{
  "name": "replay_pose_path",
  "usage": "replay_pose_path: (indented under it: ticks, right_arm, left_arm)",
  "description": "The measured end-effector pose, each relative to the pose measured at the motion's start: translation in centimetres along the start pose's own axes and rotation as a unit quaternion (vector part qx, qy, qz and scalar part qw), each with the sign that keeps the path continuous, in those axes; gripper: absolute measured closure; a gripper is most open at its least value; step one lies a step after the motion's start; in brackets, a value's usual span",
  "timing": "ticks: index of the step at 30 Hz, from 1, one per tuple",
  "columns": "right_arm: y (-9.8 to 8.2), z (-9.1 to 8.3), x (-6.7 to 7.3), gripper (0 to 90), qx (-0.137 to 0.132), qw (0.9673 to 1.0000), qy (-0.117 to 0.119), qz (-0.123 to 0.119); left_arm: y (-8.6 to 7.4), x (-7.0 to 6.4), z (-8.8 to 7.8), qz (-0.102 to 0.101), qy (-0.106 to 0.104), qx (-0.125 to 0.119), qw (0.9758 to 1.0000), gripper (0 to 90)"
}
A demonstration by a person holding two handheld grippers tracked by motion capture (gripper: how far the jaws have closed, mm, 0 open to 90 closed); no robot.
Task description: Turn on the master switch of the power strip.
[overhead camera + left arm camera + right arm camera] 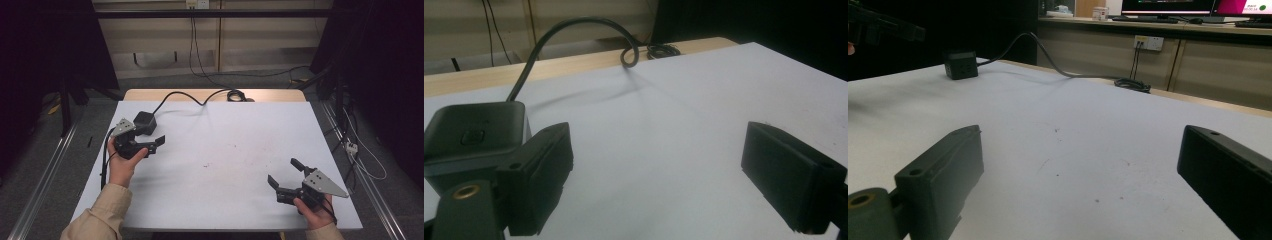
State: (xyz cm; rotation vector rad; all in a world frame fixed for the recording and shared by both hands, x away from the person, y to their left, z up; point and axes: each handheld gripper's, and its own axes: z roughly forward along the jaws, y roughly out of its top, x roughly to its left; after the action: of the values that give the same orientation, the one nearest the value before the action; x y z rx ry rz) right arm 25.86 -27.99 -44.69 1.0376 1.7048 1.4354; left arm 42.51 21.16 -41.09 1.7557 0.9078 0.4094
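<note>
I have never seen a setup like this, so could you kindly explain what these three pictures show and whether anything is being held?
A person sits at a table covered in white, holding a hand-operated two-jaw gripper in each hand. The high view looks down from above; the other two come from cameras riding on each gripper, looking along its black jaws. The left gripper sits with one jaw beside a small black box, whose thick cable runs to the table's far edge. The right gripper rests near the front. Both stand open, holding nothing.
</note>
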Motion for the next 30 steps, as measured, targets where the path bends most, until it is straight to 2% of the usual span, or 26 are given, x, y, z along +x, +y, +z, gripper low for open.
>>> replay_pose_path:
  ticks: [17,30]
  right_arm:
    - [0.0,-0.1,0.0,3.9,0.001,1.0,0.0,0.0]
    - [0.0,-0.1,0.1,3.9,0.003,1.0,0.0,0.0]
  left_arm:
    - [-2.5,-1.2,-2.1,0.012,-0.012,0.011,0.9998,10.0]
    - [-4.1,-1.8,-3.6,0.007,-0.016,0.011,0.9998,9.1]
